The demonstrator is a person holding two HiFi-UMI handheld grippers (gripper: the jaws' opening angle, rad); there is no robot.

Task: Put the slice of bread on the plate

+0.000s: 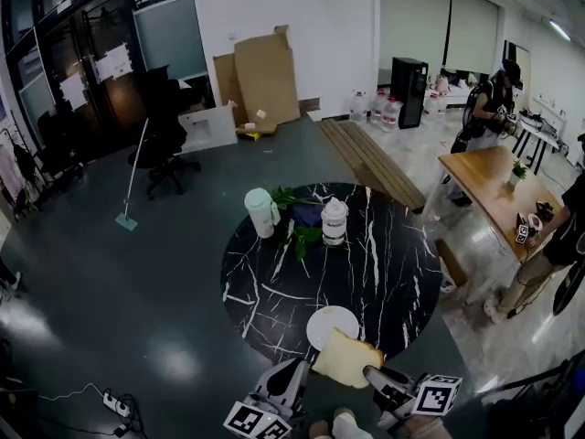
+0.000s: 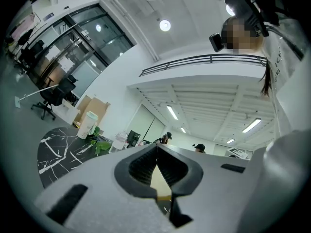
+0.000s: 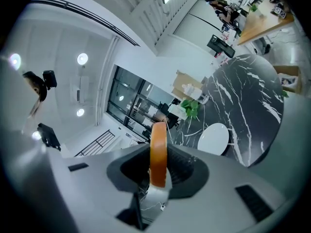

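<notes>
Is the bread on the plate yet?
No, the plate lies bare, and the bread stands clamped in the right gripper.

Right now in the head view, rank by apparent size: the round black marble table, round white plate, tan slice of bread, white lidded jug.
1. The round black marble table
2-3. The tan slice of bread and round white plate look alike; bread is nearer the camera, so unranked
4. The white lidded jug
</notes>
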